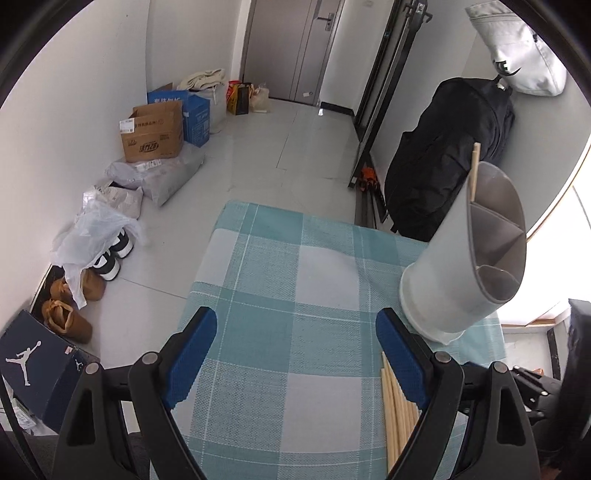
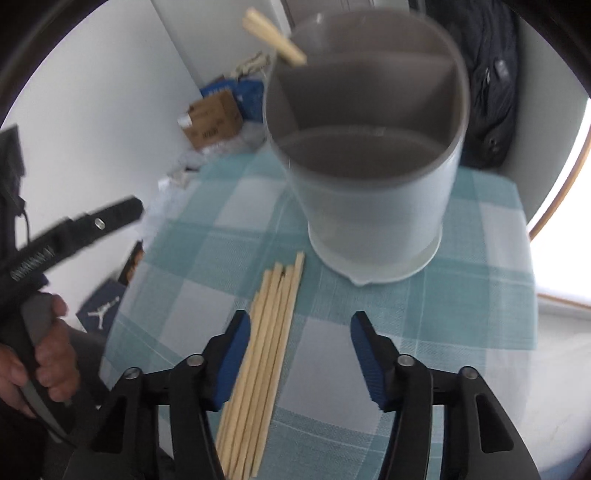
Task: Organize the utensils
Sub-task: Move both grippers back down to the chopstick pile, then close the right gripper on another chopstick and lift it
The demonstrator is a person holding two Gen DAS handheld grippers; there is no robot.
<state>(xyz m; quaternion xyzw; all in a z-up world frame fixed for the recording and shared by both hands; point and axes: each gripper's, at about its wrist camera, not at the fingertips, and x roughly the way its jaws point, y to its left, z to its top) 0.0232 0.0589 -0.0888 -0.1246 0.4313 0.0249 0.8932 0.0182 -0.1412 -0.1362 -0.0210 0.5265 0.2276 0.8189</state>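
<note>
A grey divided utensil holder [image 2: 373, 177] stands on a checked cloth [image 2: 480, 258] at twelve o'clock in the right wrist view, one pair of pale wooden chopsticks [image 2: 275, 33] already leaning out of its far-left compartment. A bundle of loose chopsticks [image 2: 262, 354] lies flat just short of the holder's base, so most of the sorting appears to remain. The right gripper [image 2: 301, 354] hangs over the bundle, jaws partly apart, pinching nothing; its left pad [image 2: 232, 362] sits beside the sticks. At nine o'clock a hand [image 2: 40, 365] holds the left gripper [image 1: 295, 354], spread wide and empty.
</note>
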